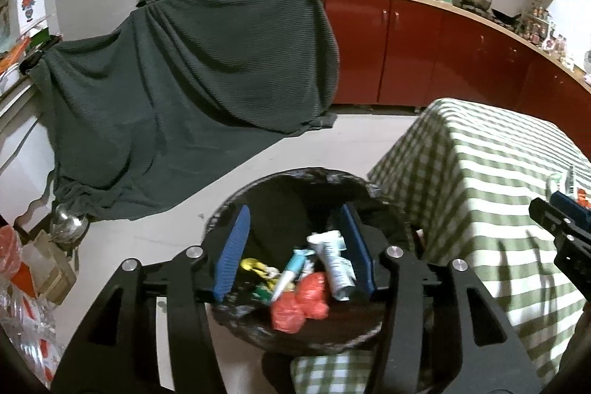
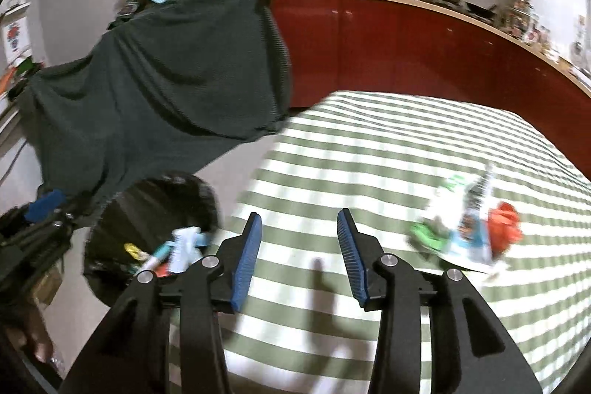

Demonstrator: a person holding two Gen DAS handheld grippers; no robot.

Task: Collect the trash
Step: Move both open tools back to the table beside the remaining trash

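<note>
Since the bin (image 1: pixel 295 194) sits on the floor just left of the desk (image 2: pixel 369 150), left gripper (image 1: pixel 295 228) hangs over it, part-open, empty; right gripper (image 2: pixel 299 228), part-open, empty, faces remaining wrappers (image 2: pixel 469 231) far right on desk.

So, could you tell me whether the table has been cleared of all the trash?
No, a small pile of wrappers lies on the checked tablecloth.

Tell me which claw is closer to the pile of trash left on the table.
Right. The right claw is over the checked table, with the trash pile just off to its side. The left claw is off the table, open above the trash bin.
</note>
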